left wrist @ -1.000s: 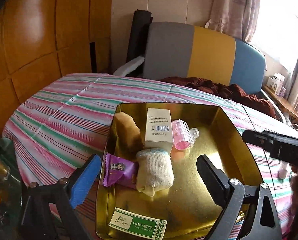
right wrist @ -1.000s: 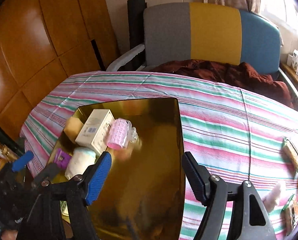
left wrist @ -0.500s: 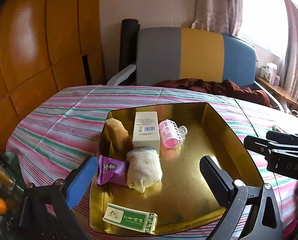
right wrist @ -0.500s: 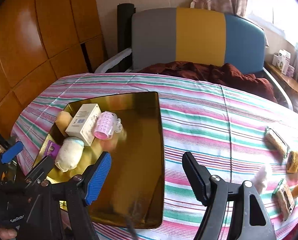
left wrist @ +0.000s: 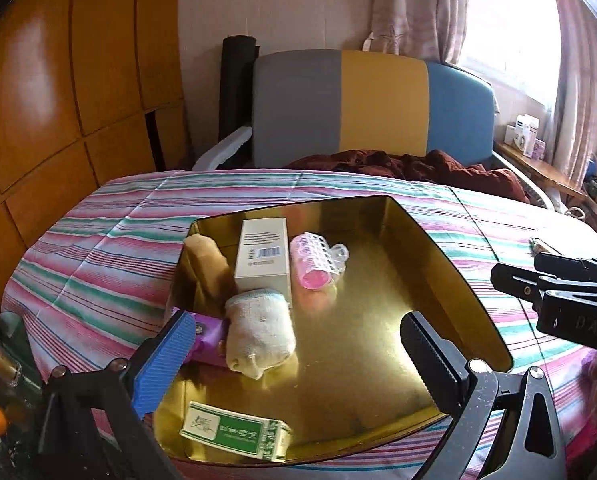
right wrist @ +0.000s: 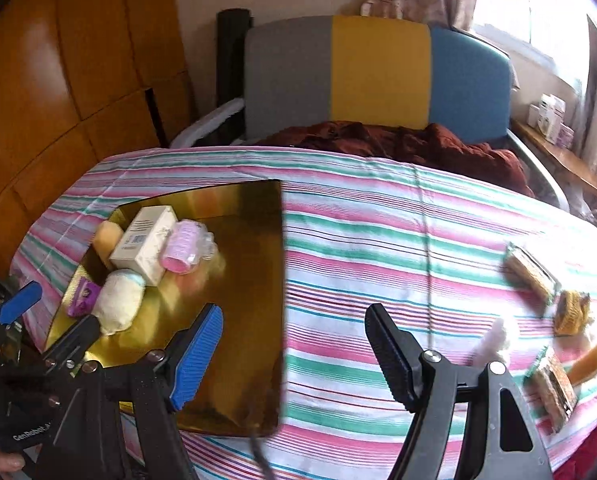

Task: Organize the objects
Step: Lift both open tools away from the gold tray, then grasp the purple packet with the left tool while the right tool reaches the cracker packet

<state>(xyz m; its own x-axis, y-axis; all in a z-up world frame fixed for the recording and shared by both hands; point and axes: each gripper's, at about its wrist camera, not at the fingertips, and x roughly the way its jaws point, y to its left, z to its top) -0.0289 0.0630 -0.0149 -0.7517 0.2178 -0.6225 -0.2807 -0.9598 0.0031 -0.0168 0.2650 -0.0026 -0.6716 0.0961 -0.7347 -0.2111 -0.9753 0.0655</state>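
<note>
**Both grippers empty over the striped desk**

We hold the left gripper above the gold tray near the desk's left edge, jaws wide and empty. In the tray lie a white box, pink hair roller, rolled sock, purple packet and green box. Our right gripper, jaws wide, hangs beside the tray; blurred small items sit at the right edge.

Daylight blows out the window at two o'clock, fisheye bending darkens the corners, and the right-wrist view's right side smears.
</note>
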